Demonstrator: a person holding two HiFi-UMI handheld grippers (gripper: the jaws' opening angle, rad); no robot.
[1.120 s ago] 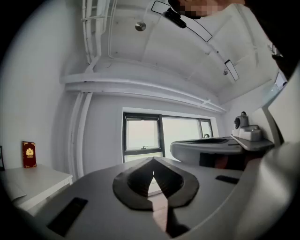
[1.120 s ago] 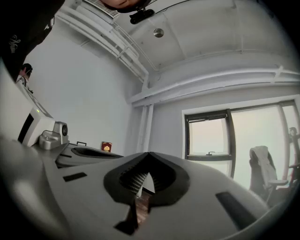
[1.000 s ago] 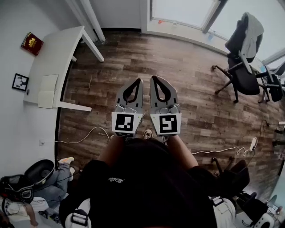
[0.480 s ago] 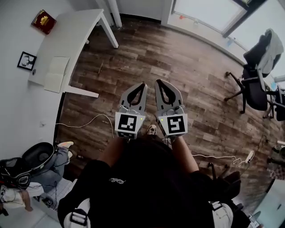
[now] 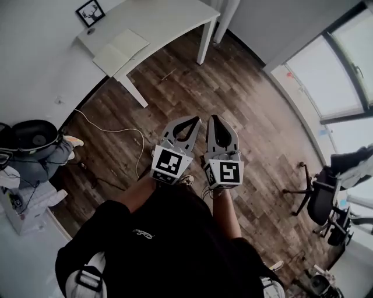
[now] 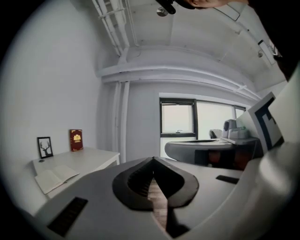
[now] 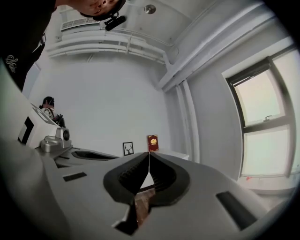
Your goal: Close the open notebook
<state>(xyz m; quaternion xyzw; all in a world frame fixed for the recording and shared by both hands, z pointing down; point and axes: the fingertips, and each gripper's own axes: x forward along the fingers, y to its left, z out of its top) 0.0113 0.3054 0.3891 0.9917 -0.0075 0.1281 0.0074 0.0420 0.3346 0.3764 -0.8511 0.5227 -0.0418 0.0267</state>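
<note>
- Left gripper (image 5: 194, 120) and right gripper (image 5: 213, 118) side by side before the chest, jaws fully together, nothing held; likely just carried toward the work.
- Open notebook (image 5: 119, 51) flat on the white desk (image 5: 169, 18), near its edge, well apart from both.
- Page contents too small to read; desk's far side cut off.

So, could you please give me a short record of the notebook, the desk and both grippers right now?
left gripper: shut, empty, in the air
right gripper: shut, empty, beside the left one
notebook: open, flat on the desk, untouched
desk: white, against the wall
other desk items: frame and red book, at the wall
gap: floor lies between grippers and desk
task: not started
</note>
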